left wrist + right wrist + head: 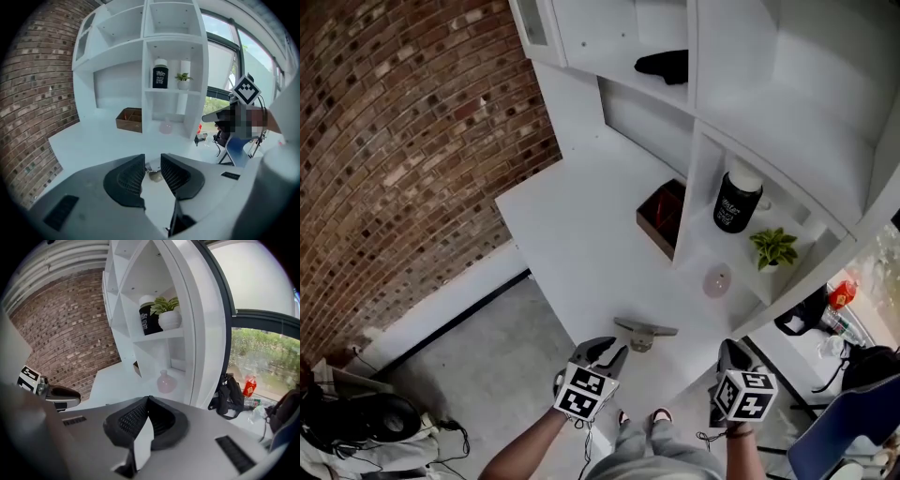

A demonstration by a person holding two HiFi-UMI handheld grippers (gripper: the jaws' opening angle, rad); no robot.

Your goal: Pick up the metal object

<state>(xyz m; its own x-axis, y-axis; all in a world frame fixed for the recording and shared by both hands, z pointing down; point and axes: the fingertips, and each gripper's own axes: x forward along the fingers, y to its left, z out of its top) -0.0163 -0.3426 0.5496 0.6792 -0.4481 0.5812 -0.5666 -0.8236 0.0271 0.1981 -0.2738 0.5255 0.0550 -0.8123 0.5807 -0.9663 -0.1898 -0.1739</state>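
Metal object [645,332] lies flat on the white desk [572,234] near the front edge, just ahead of the left gripper [609,356]. Left jaws are spread and lined up on it. In the left gripper view the piece shows in the gap beyond the tips, not yet between the pads, so this reads as the approach and no grip is made. Right gripper [147,403] has its jaws pressed together on nothing and is held off to the side, by the shelf unit's end, well apart from the object. It looks parked to keep clear, and I'd expect the left to do the pick. The object is low and flat (probably a scraper-type tool, can't confirm), so the jaws likely need to drop close to the desk before closing. Containers: an open brown box [654,232] with dividers sits against the shelf upright with something red inside that I can't identify. The black jar [737,202] has a white lid on, contents hidden. A white pot holds a small plant [773,247]. The pink vase [717,280] below looks empty.
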